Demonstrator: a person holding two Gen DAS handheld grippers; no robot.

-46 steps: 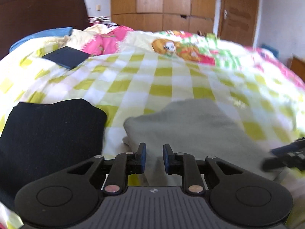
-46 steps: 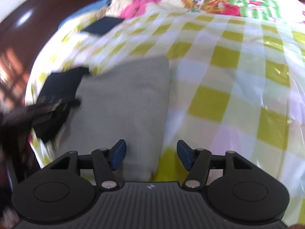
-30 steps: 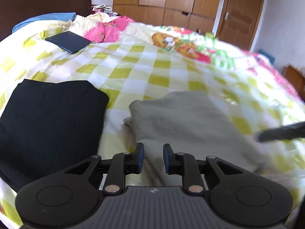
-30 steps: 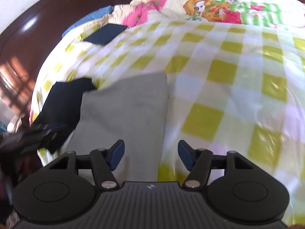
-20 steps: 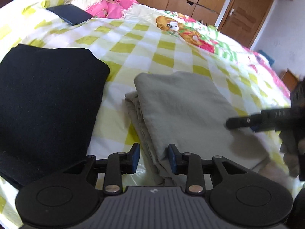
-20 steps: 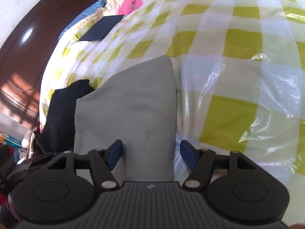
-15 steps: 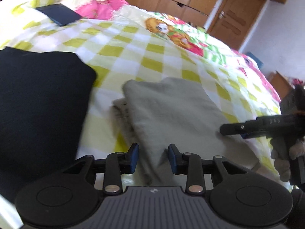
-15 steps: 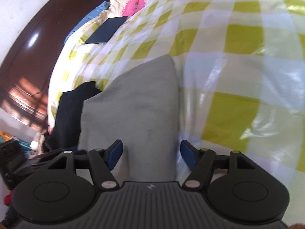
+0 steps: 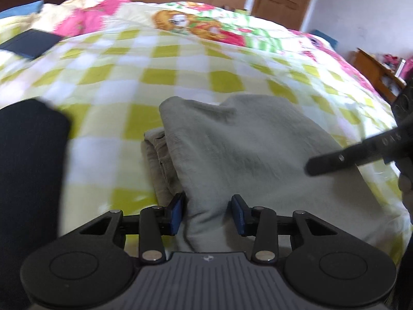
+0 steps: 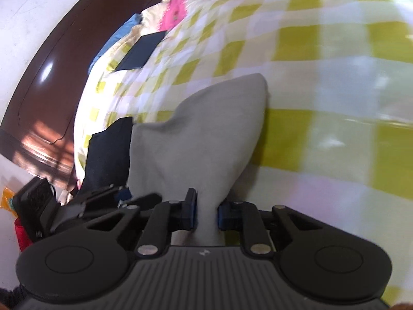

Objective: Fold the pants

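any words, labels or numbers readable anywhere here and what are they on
Pale lettering on the right gripper side, seen from the left wrist view: blurred and at an angle, not readable.
Small pale logo mark on each gripper's ribbed body: a symbol, no letters.
Cartoon print on the bedspread: no legible words.
Nothing else carries text.

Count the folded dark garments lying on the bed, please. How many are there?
2. One large black folded garment lies at the near left, beside the grey pants. One small navy folded piece lies far left, near the pillows. Others may be out of view.
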